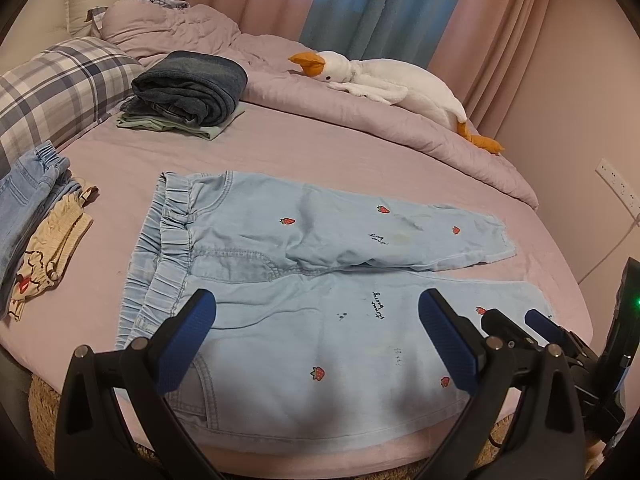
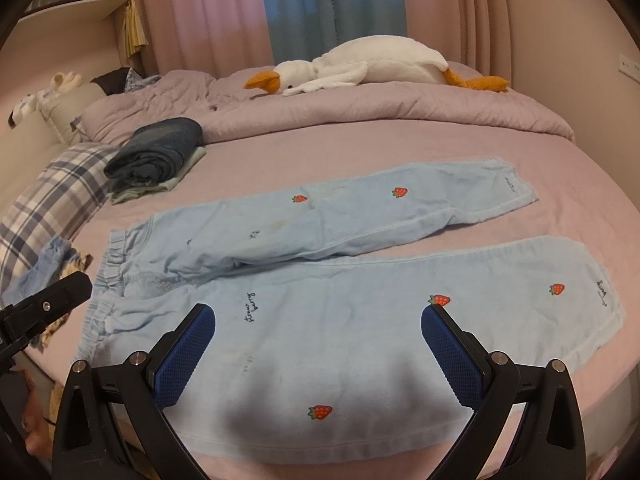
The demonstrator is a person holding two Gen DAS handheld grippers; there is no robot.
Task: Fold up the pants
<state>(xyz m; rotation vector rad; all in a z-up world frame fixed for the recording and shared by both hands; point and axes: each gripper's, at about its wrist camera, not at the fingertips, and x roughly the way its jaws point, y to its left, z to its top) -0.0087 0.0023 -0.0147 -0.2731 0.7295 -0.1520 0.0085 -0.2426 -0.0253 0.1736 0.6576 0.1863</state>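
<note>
Light blue pants (image 1: 320,272) with red strawberry prints lie flat on the pink bed, waistband to the left, both legs spread out to the right; they also show in the right wrist view (image 2: 360,280). My left gripper (image 1: 318,320) is open and empty, hovering over the near leg close to the waistband. My right gripper (image 2: 318,328) is open and empty, hovering over the middle of the near leg. The right gripper also shows at the right edge of the left wrist view (image 1: 516,320).
A stack of folded dark jeans (image 1: 192,88) sits at the back left. More clothes (image 1: 36,224) lie at the left edge by a plaid pillow (image 1: 52,84). A white goose plush (image 1: 392,84) lies on the bunched quilt (image 2: 360,108) at the back.
</note>
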